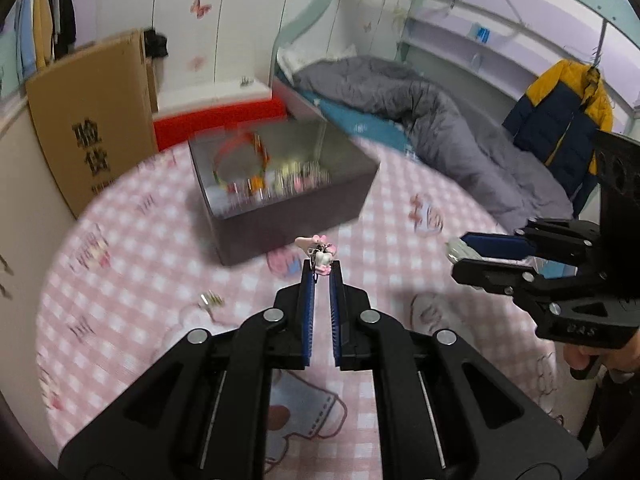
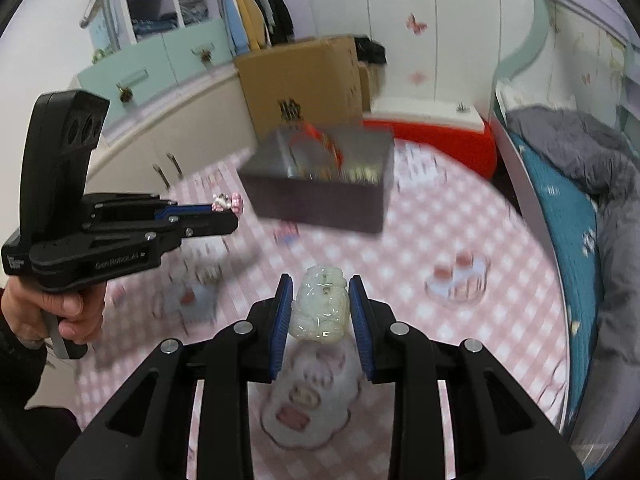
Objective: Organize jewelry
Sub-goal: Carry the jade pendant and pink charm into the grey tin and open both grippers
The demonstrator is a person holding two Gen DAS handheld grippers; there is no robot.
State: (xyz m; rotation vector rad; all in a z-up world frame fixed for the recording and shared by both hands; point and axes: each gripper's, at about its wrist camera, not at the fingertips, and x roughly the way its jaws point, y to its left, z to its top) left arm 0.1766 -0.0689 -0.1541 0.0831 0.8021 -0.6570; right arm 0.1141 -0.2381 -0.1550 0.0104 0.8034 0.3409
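My left gripper [image 1: 321, 270] is shut on a small pink and white charm [image 1: 320, 251], held above the pink checked table; it also shows in the right wrist view [image 2: 226, 201]. My right gripper [image 2: 320, 292] is shut on a pale green jade pendant [image 2: 320, 306], which also shows in the left wrist view [image 1: 458, 250] at the right gripper's tips [image 1: 460, 252]. The dark grey jewelry box [image 1: 280, 184] stands open ahead, holding an orange bracelet [image 1: 240, 152] and several small pieces. It also shows in the right wrist view [image 2: 320, 176].
A small shiny piece [image 1: 210, 300] lies on the tablecloth [image 1: 120, 280] left of my left gripper. A cardboard box [image 1: 88, 112] stands at the table's far left, a red bin [image 1: 216, 120] behind the jewelry box. A bed with grey quilt [image 1: 420, 112] is to the right.
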